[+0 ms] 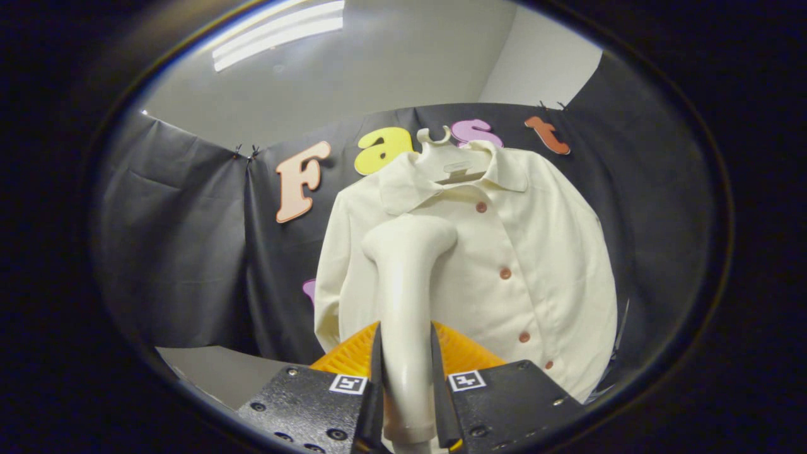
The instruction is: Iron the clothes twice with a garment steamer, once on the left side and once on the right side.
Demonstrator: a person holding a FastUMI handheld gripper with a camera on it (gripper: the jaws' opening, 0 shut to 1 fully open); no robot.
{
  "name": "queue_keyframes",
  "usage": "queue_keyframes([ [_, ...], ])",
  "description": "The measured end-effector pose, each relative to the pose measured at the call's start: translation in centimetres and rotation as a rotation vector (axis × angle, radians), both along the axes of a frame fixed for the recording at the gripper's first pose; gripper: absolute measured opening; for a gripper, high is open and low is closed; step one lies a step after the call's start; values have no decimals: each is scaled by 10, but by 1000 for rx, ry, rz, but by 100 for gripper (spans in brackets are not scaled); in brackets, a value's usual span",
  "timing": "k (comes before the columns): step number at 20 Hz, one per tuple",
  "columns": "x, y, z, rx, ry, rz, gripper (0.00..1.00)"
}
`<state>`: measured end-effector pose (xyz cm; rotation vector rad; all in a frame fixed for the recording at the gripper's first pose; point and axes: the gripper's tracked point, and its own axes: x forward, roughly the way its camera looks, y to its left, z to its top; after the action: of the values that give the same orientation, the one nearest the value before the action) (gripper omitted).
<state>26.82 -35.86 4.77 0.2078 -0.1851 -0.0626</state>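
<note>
Booth wall (183, 252) of dark cloth spanning the background, pinned along its upper edge, with pale ceiling and a lit light fixture (277, 31) showing above it.

Cream shirt (548, 277) hanging against the cloth on a pale hanger (441, 142), hook showing above the collar. Collar spreading open at the top; placket running down the front with a row of reddish buttons (505, 273), fastened as far as visible. Both sleeves hanging down at the sides. Lower hem curving out of sight behind the gripper body, so its exact lie cannot be told.

Garment steamer (403, 302), pale cream, standing upright between the fingers. Handle rising straight from the fingers; head bending toward the shirt and overlapping its chest area beside the placket. Contact between steamer head and fabric possibly occurring, but not confirmable from behind the head.

Gripper (406, 403) closing narrowly on the steamer handle, both fingers pressing against its sides, one on each side. Square markers (466, 380) showing on the two finger blocks. Ribbed orange part (463, 350) showing just ahead of the blocks, behind the handle, against the lower shirt.
</note>
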Motion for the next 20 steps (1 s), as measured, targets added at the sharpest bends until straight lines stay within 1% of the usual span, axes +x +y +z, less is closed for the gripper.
queue_keyframes([
  [3,2,-1,-7,5,22,-9,32],
  [8,11,1,-27,32,66,4,33],
  [10,9,2,-42,46,84,7,33],
  [13,-24,-12,-83,79,111,9,33],
  [14,-29,-14,-93,89,122,8,33],
  [20,-29,-10,-145,141,187,15,33],
])
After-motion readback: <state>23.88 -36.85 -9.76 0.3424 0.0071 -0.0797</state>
